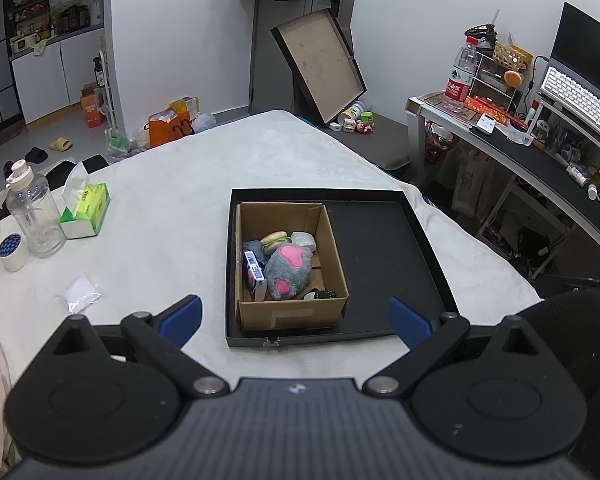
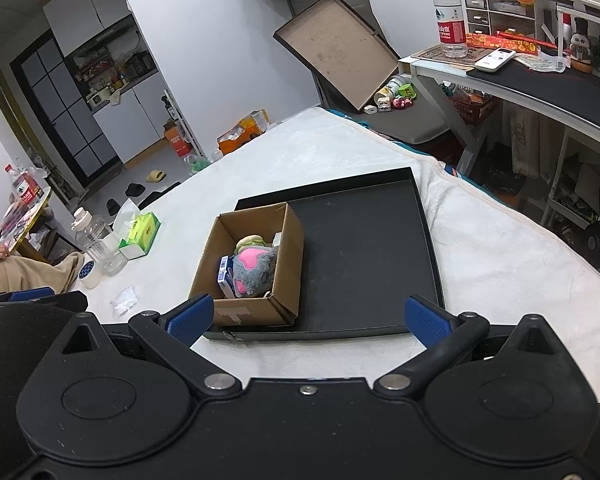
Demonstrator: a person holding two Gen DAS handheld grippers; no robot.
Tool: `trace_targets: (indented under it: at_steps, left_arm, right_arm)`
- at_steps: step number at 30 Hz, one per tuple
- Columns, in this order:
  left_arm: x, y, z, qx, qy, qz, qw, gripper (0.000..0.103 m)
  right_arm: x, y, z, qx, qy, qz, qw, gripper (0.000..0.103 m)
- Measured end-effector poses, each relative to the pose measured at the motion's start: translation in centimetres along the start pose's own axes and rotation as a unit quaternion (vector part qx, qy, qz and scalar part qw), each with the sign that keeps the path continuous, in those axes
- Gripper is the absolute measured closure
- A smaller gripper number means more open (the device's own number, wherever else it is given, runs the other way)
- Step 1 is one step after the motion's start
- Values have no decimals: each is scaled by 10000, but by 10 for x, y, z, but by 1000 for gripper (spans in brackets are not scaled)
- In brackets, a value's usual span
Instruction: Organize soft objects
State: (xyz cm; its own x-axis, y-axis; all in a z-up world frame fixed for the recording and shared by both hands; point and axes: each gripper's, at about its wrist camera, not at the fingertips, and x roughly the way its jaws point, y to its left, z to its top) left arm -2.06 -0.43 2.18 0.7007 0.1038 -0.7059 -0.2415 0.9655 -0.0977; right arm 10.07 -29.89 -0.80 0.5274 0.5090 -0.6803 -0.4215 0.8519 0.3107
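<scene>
Soft toys (image 1: 288, 270) being kept in carton (image 1: 290, 314), standing in left part of black tray (image 1: 380, 240) on bed. Nothing being held: left gripper (image 1: 296, 320) and right gripper (image 2: 306, 318) jaws being held apart. Sorting judged near complete; nothing soft seen left outside.

Both grippers: black bodies, silver pivot screws, round side discs, blue ribbed fingers (image 1: 182, 320)

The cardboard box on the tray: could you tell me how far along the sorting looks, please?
Done: the cardboard box on the black tray already holds the grey-and-pink plush and burger toy. In hand: nothing; left gripper and right gripper are open, empty. Left: nothing soft visibly loose on the tray.
</scene>
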Motion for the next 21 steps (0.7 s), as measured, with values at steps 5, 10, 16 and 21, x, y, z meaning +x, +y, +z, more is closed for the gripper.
trace_targets:
  at_steps: [5,10,16,21]
  left_arm:
    - [0,0,-1,5,2,2,10000,4]
    - [0,0,0,-4,4,-2,10000,4]
    - [0,0,-1,-10,5,-19,10000,4]
    - [-4,-8,-2,176,-162,101,9997,5]
  right_arm:
    - [0,0,0,1,0,-5,10000,0]
    - [0,-1,-1,5,-3,-10,10000,0]
    - [0,-1,-1,12,0,-9,10000,0]
    - [0,-3,-4,88,10,-19,10000,0]
